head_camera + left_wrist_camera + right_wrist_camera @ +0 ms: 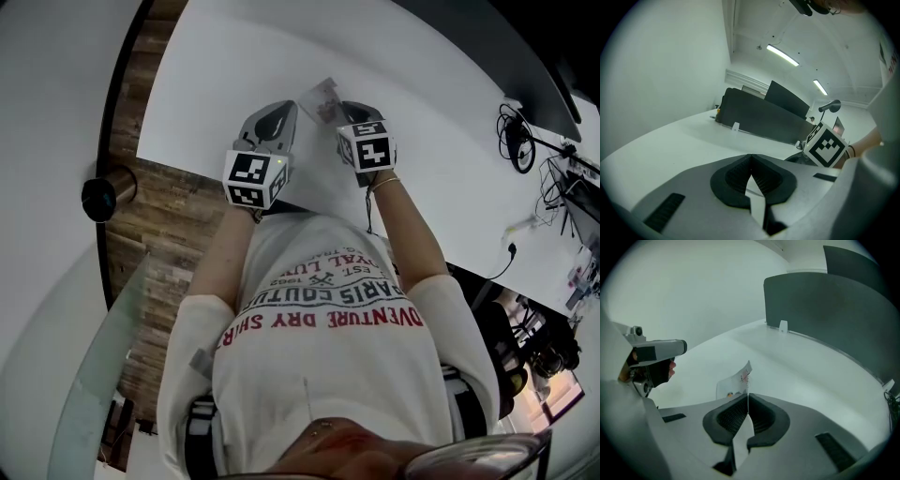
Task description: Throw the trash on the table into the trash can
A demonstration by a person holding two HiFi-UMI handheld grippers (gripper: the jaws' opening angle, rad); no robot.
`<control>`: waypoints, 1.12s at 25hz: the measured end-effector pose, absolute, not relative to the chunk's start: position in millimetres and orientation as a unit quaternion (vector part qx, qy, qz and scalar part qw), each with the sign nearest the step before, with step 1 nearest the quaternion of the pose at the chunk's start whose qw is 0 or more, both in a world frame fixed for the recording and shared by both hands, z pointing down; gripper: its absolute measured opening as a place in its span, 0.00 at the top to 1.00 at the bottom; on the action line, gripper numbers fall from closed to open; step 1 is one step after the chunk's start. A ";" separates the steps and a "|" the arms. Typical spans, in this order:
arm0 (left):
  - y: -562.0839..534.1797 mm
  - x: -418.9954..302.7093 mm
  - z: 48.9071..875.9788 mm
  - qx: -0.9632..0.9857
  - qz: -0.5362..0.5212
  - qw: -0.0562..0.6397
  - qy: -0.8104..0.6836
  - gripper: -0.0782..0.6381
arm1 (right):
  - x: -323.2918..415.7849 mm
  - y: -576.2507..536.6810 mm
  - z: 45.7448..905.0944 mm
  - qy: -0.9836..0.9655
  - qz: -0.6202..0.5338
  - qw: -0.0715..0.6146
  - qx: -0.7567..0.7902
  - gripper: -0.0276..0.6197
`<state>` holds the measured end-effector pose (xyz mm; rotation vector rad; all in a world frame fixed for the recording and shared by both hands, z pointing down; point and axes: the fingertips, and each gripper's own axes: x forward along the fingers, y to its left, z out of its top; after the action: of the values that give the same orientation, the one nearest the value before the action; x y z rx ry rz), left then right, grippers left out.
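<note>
Right gripper (pixel 748 398): jaws closed tight, pinching the lower edge of a clear printed wrapper (pixel 735 383). The wrapper sticks up from the tips, over the white table (pixel 441 131). Left gripper (pixel 751 159) is just beside it, jaws together, nothing between them.

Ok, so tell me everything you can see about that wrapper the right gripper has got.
The wrapper is a small, thin, flat piece, pale and partly see-through like plastic film, with red and dark print near one edge. It stands on edge, slightly curled, one corner pointing up. The right gripper is shut on its lower edge, above the white table. Whether it also touches the table cannot be told.
</note>
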<state>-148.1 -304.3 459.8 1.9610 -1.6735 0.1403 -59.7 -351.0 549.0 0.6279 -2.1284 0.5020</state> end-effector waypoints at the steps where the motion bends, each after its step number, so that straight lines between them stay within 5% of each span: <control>1: -304.4 -146.1 457.6 0.731 0.053 0.273 -0.623 0.86 | -59.0 -350.8 545.5 -0.852 0.200 0.415 0.249 0.91; 15: -265.9 -72.4 406.6 0.711 0.040 0.221 -0.666 0.86 | -16.8 -321.0 466.2 -0.906 0.165 0.333 0.204 0.91; 28: -114.0 -3.5 381.3 0.590 -0.015 0.189 -0.785 0.86 | 27.0 -183.5 429.8 -0.939 0.138 0.309 0.056 0.91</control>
<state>-3.5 -114.0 381.3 1.6580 -2.2076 -0.0417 27.0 -183.5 429.8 0.1469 -2.4821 0.3642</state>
